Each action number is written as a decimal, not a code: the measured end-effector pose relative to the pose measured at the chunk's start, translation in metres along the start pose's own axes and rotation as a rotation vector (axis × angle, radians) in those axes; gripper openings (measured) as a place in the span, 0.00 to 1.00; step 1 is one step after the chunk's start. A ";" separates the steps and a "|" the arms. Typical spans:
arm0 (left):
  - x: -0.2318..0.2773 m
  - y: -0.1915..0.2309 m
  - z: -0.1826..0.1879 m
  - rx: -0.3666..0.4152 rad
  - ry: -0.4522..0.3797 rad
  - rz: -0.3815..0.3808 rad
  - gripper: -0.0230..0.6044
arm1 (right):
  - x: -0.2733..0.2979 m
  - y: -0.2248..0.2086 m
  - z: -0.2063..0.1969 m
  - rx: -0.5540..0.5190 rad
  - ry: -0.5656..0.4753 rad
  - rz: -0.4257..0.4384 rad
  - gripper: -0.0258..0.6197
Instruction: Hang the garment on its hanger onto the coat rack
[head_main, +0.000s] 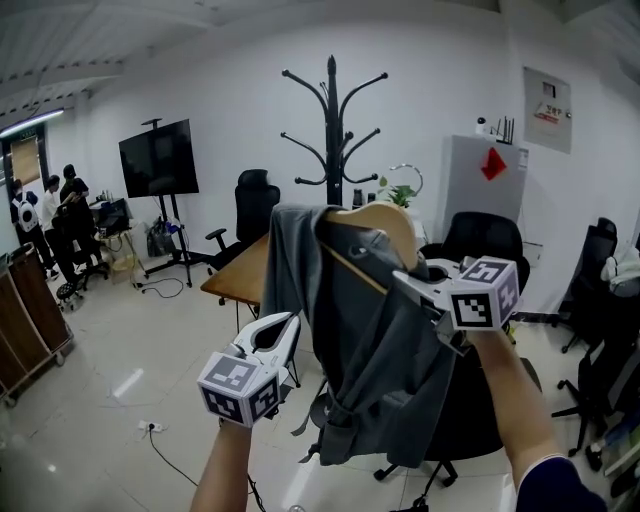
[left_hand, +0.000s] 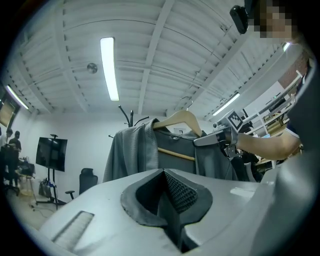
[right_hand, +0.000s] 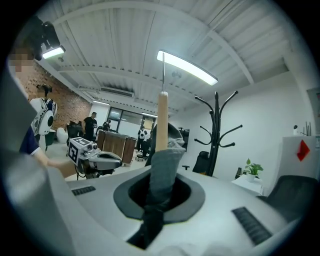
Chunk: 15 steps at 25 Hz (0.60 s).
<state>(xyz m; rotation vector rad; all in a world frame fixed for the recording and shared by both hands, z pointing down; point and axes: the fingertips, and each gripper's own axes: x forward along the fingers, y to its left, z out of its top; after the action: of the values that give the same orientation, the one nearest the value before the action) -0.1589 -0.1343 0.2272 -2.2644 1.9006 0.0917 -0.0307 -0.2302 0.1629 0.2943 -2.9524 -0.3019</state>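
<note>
Hanging in progress: a person is holding a grey garment (head_main: 375, 360) on its wooden hanger (head_main: 378, 218) up in mid-air, in front of the black coat rack (head_main: 331, 130) that is standing well apart against the far wall. Judging by that gap, the carrying step is under way and nothing is yet hanging on the rack.

The right gripper (head_main: 412, 285) is doing the work. Its jaws are pinching nearly closed on one shoulder end of the hanger, with a fold of the grey fabric squeezed between them and the wood rising straight up out of the grip.

The left gripper (head_main: 288, 322) is hovering low, just beside the garment's left edge and not touching it. Its jaws are, as far as the left gripper view lets one judge, resting together with nothing between them.

The next move is calling for closing the distance to the rack, raising the hanger's hook above one of the curved arms and lowering it on before the jaws let go.
</note>
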 end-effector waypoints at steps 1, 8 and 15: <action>0.002 0.011 -0.001 -0.001 -0.006 -0.002 0.02 | 0.012 -0.002 0.001 -0.001 0.005 -0.001 0.07; 0.027 0.076 -0.007 -0.002 -0.010 -0.062 0.02 | 0.092 -0.019 0.006 0.001 0.045 -0.041 0.07; 0.050 0.125 -0.020 -0.014 0.003 -0.128 0.02 | 0.158 -0.047 -0.010 0.060 0.081 -0.098 0.07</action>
<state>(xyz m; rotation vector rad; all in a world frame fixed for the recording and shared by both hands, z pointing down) -0.2738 -0.2068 0.2259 -2.3903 1.7561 0.0842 -0.1733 -0.3106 0.1838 0.4490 -2.8765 -0.2081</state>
